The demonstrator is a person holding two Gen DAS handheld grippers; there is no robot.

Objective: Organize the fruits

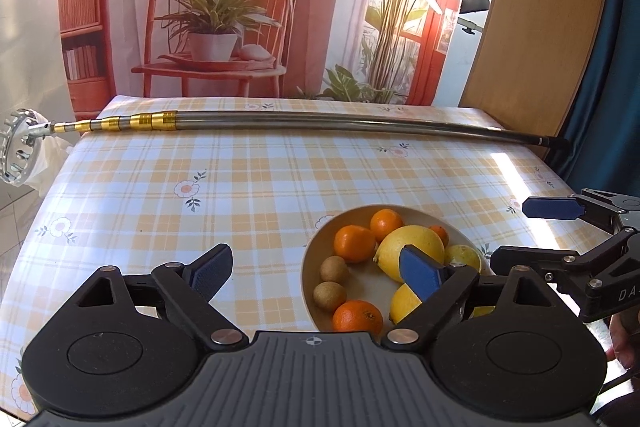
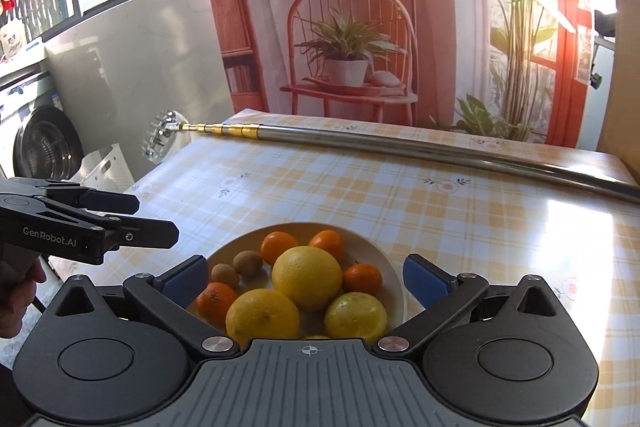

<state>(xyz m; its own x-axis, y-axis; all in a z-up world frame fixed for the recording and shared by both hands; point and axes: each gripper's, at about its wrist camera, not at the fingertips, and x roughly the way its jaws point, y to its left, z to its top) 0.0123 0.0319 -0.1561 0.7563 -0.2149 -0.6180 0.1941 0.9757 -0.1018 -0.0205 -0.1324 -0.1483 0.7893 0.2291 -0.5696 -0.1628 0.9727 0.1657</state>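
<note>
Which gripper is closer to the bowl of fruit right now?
Right. The right gripper hangs open directly over the bowl, fingers straddling it; the left gripper sits off the bowl's left side, also open.

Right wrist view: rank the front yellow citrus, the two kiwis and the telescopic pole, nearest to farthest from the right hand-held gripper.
From the right hand-held gripper:
1. Front yellow citrus, bowl's near edge.
2. Two kiwis, bowl's left side.
3. Telescopic pole, across the table's far edge.

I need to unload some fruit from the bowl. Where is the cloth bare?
Bare checked tablecloth lies between the long metal telescopic pole and the round cream bowl, widest on the bowl's left. The bowl itself is crowded with lemons, oranges and kiwis, and both open hand-held grippers, left and right, hover there.
</note>
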